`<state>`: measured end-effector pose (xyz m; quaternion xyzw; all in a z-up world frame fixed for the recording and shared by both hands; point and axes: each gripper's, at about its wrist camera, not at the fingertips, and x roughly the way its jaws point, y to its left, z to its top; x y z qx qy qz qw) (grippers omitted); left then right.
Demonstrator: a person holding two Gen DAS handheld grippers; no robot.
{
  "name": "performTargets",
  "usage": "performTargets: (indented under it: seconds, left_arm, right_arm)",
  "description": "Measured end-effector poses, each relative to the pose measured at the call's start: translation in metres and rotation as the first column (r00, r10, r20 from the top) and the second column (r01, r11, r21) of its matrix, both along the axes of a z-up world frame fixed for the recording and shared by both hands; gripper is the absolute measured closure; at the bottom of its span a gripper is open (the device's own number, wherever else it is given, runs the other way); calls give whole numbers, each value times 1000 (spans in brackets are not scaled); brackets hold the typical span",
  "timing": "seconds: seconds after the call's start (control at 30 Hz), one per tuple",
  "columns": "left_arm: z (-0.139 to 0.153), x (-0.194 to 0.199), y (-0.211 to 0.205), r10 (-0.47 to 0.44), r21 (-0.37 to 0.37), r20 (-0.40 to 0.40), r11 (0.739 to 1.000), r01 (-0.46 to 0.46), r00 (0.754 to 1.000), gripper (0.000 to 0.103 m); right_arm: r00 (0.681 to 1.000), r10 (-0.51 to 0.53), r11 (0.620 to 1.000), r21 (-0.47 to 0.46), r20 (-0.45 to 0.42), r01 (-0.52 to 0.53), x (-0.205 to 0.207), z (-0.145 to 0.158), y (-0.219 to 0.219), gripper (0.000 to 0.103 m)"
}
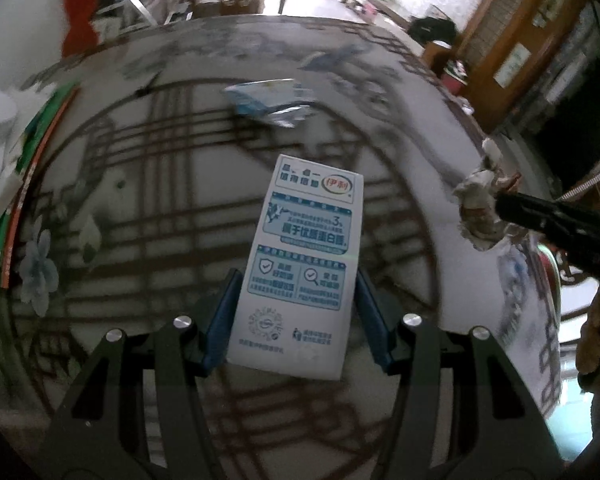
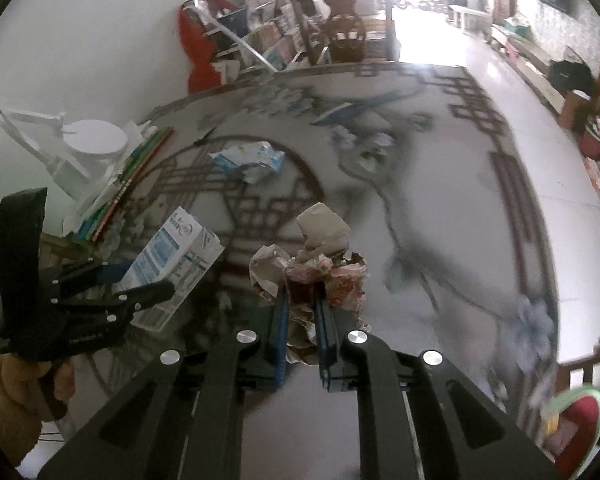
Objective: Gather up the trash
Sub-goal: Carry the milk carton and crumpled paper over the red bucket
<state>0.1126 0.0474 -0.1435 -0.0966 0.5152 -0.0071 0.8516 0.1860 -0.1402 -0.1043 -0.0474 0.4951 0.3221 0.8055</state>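
My left gripper (image 1: 296,284) is shut on a white and blue milk carton (image 1: 304,264) and holds it above the patterned round table (image 1: 160,184). The carton also shows in the right wrist view (image 2: 172,264), held by the left gripper (image 2: 140,280). My right gripper (image 2: 302,300) is shut on a crumpled paper wad (image 2: 320,256); this wad (image 1: 480,208) and the right gripper (image 1: 500,204) show at the right of the left wrist view. A crumpled blue and white plastic wrapper (image 1: 272,100) lies on the table further off, also in the right wrist view (image 2: 248,158).
A stack of books (image 2: 128,176) and a white lamp (image 2: 84,144) sit at the table's left edge. A wooden chair (image 2: 340,24) and cluttered shelves stand behind the table. A red bin (image 2: 576,420) is at the lower right on the floor.
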Motion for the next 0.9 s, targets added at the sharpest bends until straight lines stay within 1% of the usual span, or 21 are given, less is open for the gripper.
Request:
performTargets:
  seconds: [0.1, 0.23, 0.3, 0.4, 0.43, 0.6, 0.67, 0.73, 0.77, 0.9]
  left_arm:
    - [8, -1, -20, -38, -9, 15, 999, 39, 999, 49]
    - [25, -3, -58, -113, -13, 47, 993, 114, 992, 49]
    - [33, -4, -80, -153, -16, 62, 988, 154, 986, 49]
    - [38, -3, -109, -201, -39, 70, 978, 204, 977, 49]
    - [40, -3, -127, -233, -44, 76, 971, 237, 970, 49]
    - [41, -4, -187, -336, -55, 83, 938, 341, 938, 49]
    - [38, -1, -211, -370, -70, 77, 924, 376, 926, 49]
    - [35, 2, -238, -409, -89, 65, 906, 413, 910, 54]
    - [33, 3, -247, -424, -94, 59, 899, 428, 904, 54]
    - [28, 3, -296, -494, -90, 54, 863, 497, 868, 54]
  right_arm:
    - [999, -43, 999, -5, 9, 43, -16, 5, -25, 92]
    - [993, -118, 993, 10, 14, 118, -32, 11, -61, 92]
    - [986, -164, 986, 16, 19, 164, -40, 15, -83, 92]
    - [972, -233, 972, 25, 16, 233, -51, 16, -115, 92]
    - [965, -262, 965, 26, 13, 262, -54, 16, -129, 92]
    - [930, -368, 930, 5, 16, 368, -69, 14, -189, 92]
    - [909, -416, 909, -2, 10, 416, -74, 12, -217, 92]
    - [886, -463, 886, -9, 3, 463, -79, 9, -245, 92]
    - [877, -481, 877, -11, -1, 481, -81, 8, -256, 92]
    - [832, -555, 832, -17, -18, 555, -88, 3, -302, 92]
